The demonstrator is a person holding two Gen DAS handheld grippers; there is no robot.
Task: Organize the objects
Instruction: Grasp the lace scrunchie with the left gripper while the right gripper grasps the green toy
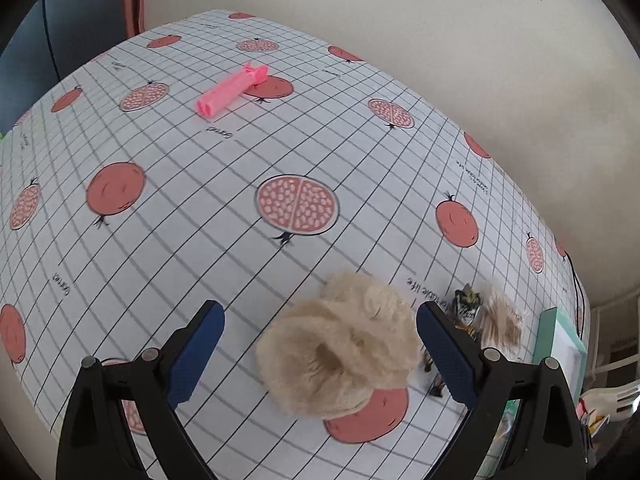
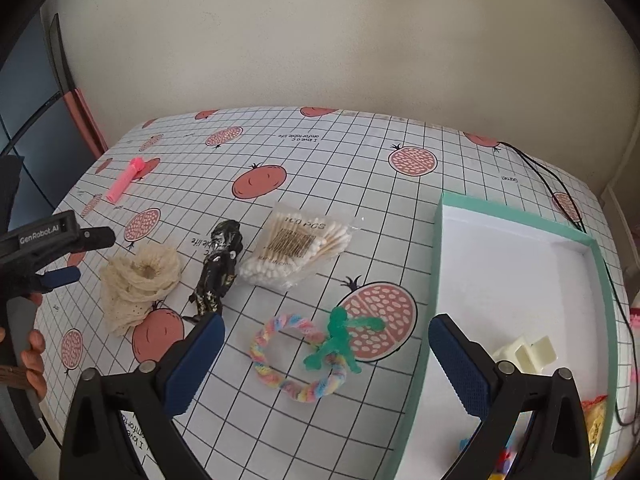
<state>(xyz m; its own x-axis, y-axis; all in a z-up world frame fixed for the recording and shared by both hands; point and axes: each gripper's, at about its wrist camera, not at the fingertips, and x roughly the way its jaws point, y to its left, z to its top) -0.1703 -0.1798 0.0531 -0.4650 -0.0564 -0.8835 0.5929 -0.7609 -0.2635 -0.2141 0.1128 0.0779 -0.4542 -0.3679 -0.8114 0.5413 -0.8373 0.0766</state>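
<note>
cream scrunchie (image 1: 340, 344) lying flat, hole upward, between parted left gripper (image 1: 320, 354) fingers

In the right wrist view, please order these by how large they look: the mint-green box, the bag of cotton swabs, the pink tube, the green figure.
1. The mint-green cardboard box with white inside, clearly largest.
2. The clear plastic bag of cotton swabs.
3. The small green rubbery figure, though it lies nearer the camera.
4. The pink plastic tube, far off, so its small look is unsure.
</note>
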